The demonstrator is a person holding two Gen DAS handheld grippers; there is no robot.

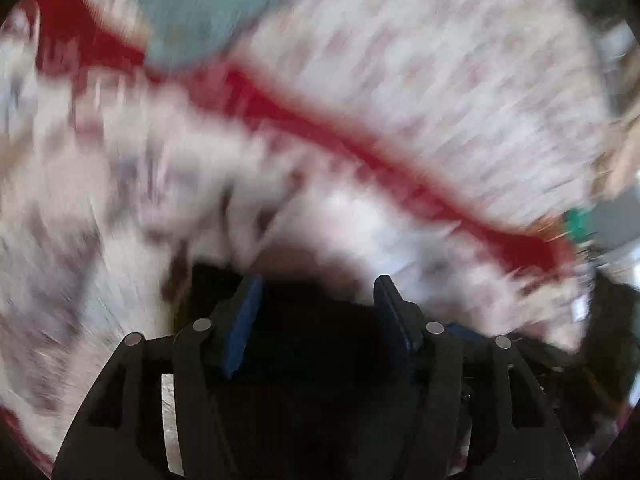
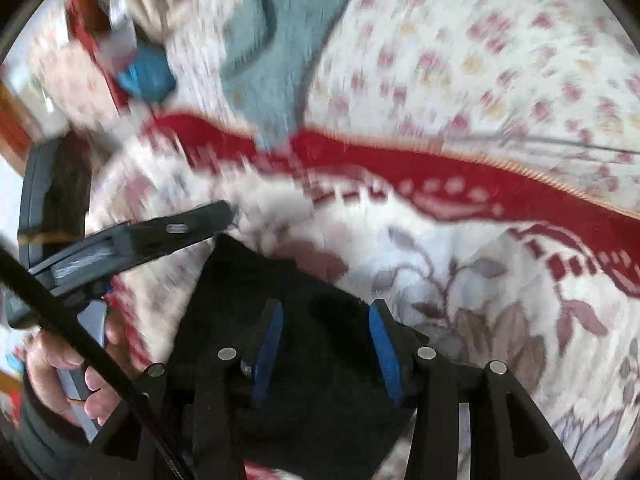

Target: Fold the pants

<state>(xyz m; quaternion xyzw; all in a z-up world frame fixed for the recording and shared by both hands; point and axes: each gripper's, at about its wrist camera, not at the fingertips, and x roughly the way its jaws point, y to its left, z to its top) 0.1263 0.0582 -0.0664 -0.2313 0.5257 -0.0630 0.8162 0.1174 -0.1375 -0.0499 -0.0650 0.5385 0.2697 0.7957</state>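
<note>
Here, in the right wrist view, the right gripper (image 2: pixel 322 312) points steeply down at a bed, its two blue-padded fingers (image 2: pixel 269 344) standing apart. The black pants (image 2: pixel 256 280) lie under and between the pads, but the pads do not seem to press on the cloth. The pants form a dark folded mass with one corner reaching up toward the middle of the bed cover.

To the left in that view, the left gripper (image 2: pixel 224 212) comes in level from the side, its black fingers reaching the upper corner of the pants. A hand (image 2: pixel 68 376) wraps its grey handle near the lower left edge, with a dark sleeve below it. A black cable (image 2: pixel 100 360) runs slantwise across the hand.

In the left wrist view, heavily blurred, the left gripper (image 1: pixel 318 284) shows its blue pads (image 1: pixel 244 328) apart, with dark cloth of the pants (image 1: pixel 312 360) between them; whether they pinch it I cannot tell.

Beneath everything lies a white floral blanket (image 2: pixel 500 280) with a broad red band (image 2: pixel 400 168) running across it. Beyond the band is a cream sheet with small pink flowers (image 2: pixel 500 52), and a teal cloth (image 2: pixel 272 48) lies on it toward the far edge. A blue object (image 2: pixel 148 74) sits by the bed's far left edge.

No writing or labels can be read.
</note>
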